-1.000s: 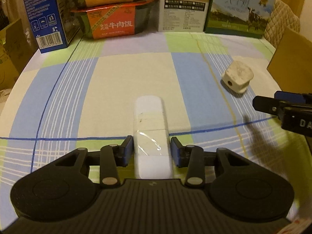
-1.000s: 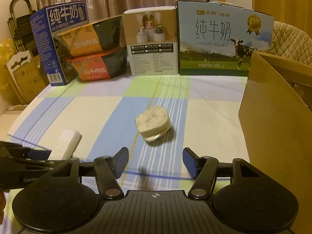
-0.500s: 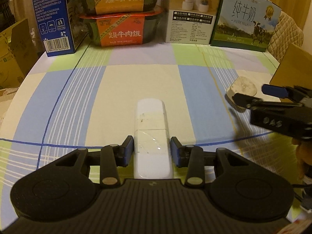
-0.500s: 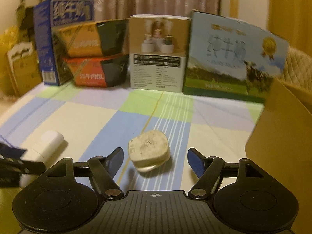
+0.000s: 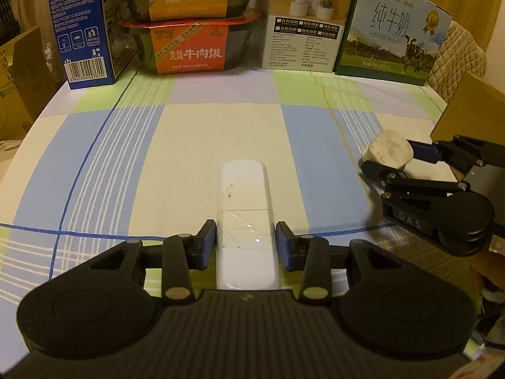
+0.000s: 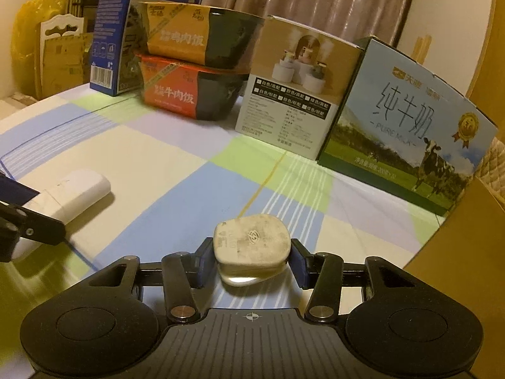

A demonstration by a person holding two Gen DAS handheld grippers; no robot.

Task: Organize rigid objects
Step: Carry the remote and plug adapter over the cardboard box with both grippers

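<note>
Left wrist view: the left gripper (image 5: 245, 242) is clamped narrow on the white stick (image 5: 244, 218), which lies flat on the checked cloth (image 5: 195, 145) pointing away toward the boxes (image 5: 303, 19) at the back. Off to the right, the right gripper (image 5: 386, 159) sits around the plug (image 5: 389, 152).

Right wrist view: the right gripper (image 6: 251, 260) has just been closing, and its blue pads (image 6: 204, 260) now press both sides of the grubby white plug (image 6: 251, 246), close above the cloth (image 6: 176, 170). The stick (image 6: 71, 194) is over on the left, with a brown carton (image 6: 457, 252) at the right edge.
</note>
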